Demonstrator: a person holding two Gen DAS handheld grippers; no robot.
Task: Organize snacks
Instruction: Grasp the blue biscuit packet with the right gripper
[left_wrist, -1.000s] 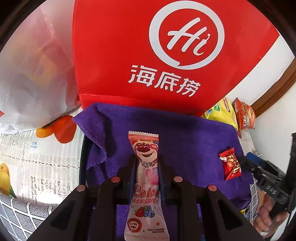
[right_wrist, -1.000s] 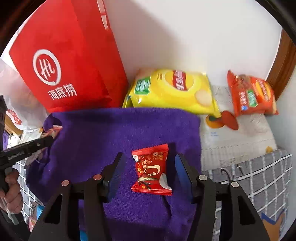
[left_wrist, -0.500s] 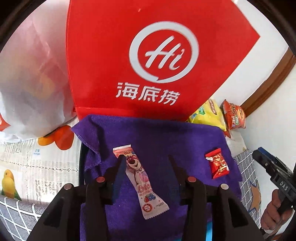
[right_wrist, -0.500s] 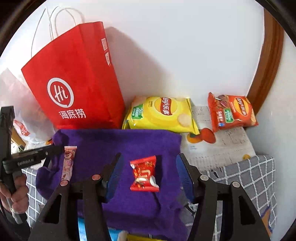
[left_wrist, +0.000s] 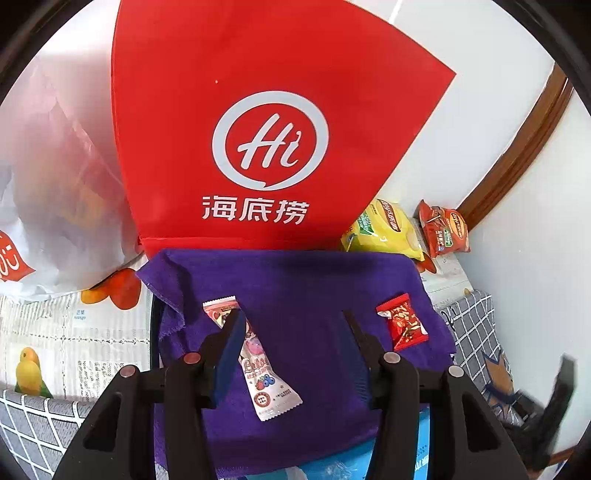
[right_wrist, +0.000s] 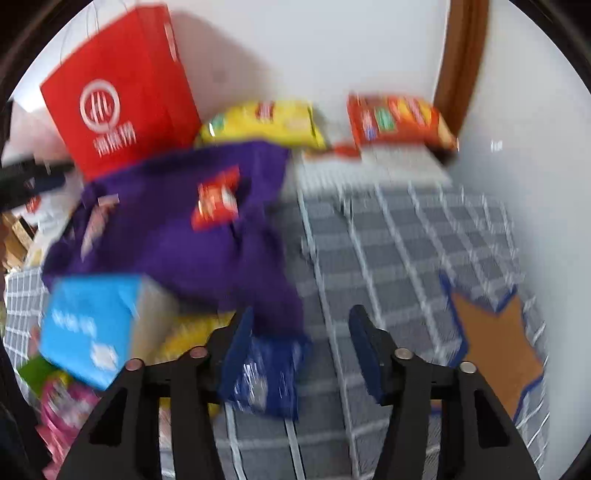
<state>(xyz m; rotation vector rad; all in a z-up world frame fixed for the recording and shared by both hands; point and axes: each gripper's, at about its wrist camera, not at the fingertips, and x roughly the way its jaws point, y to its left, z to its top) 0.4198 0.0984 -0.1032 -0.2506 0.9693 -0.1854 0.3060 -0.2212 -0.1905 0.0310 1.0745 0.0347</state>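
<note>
1. On the purple towel (left_wrist: 295, 295), the pink strip snack (left_wrist: 258, 362) lies flat and diagonal, its upper end behind the left finger of the left tongs (left_wrist: 291, 332).
2. Left tongs: jaws opening, partly spread, pads pressing nothing; the pink strip snack sits loose below and between them, off to the left side.
3. The small red candy pack (left_wrist: 402, 325) lies on the same towel, toward its right edge, well apart from the pink one.
4. Behind the towel a red paper bag (left_wrist: 258, 129) stands upright against the white wall; a white plastic bag (left_wrist: 55, 192) sits to its left.
5. A yellow chip bag (left_wrist: 384, 229) and an orange-red chip bag (left_wrist: 443, 232) lie past the towel's far right corner, near a brown wooden trim.
6. Right tongs (right_wrist: 299, 339): view heavily blurred; jaws closing, moderately spread, gripping nothing.
7. Between and below them lies grey checked cloth (right_wrist: 406, 251) on the bench; a blue snack pack (right_wrist: 266, 376) lies just by the left finger, contact cannot be told.
8. A light blue box (right_wrist: 88, 325) sits at the towel's near edge, with yellow and pink packs beside it, too blurred to name.
</note>
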